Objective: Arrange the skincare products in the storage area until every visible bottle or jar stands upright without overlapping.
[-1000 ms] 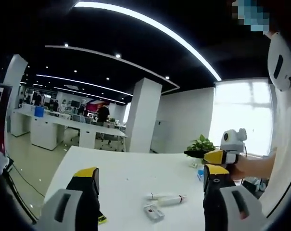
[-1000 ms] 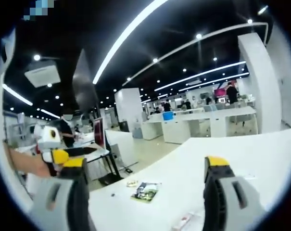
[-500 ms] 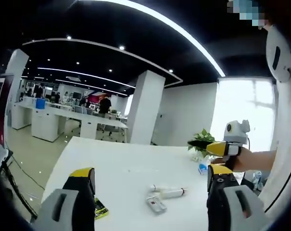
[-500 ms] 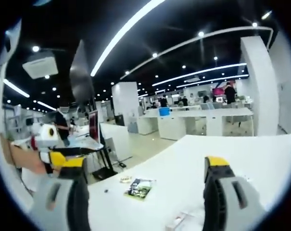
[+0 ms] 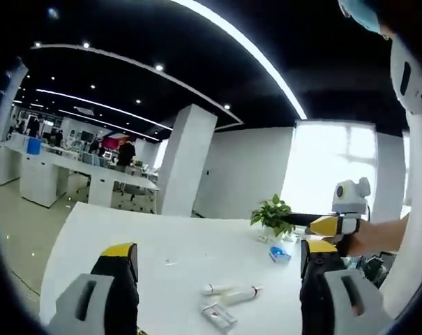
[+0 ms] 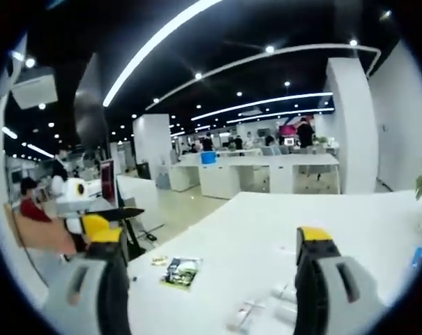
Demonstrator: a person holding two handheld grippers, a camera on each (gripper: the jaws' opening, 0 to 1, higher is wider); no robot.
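Note:
Two white tubes (image 5: 230, 293) lie flat on the white table (image 5: 183, 244), with a small flat packet (image 5: 217, 316) just in front of them. A small blue item (image 5: 279, 255) sits further right, near a potted plant (image 5: 270, 213). My left gripper (image 5: 217, 255) hovers above the table, open, with nothing between its jaws. My right gripper (image 5: 334, 225) shows at the right, held by a hand. In the right gripper view, my right gripper (image 6: 209, 241) is open and empty above the table (image 6: 266, 223). The blurred tubes (image 6: 256, 312) lie low between its jaws, and the left gripper (image 6: 91, 225) comes in from the left.
A dark green leaflet (image 6: 181, 271) and a small scrap (image 6: 159, 260) lie near the table's edge. A white pillar (image 5: 185, 164) and office desks (image 5: 71, 181) with people stand beyond the table. A bright window (image 5: 322, 174) is behind the plant.
Both cameras have swung, so the room and table have shifted in both views. The tubes, packet and leaflet lie as before. Both grippers have stayed open.

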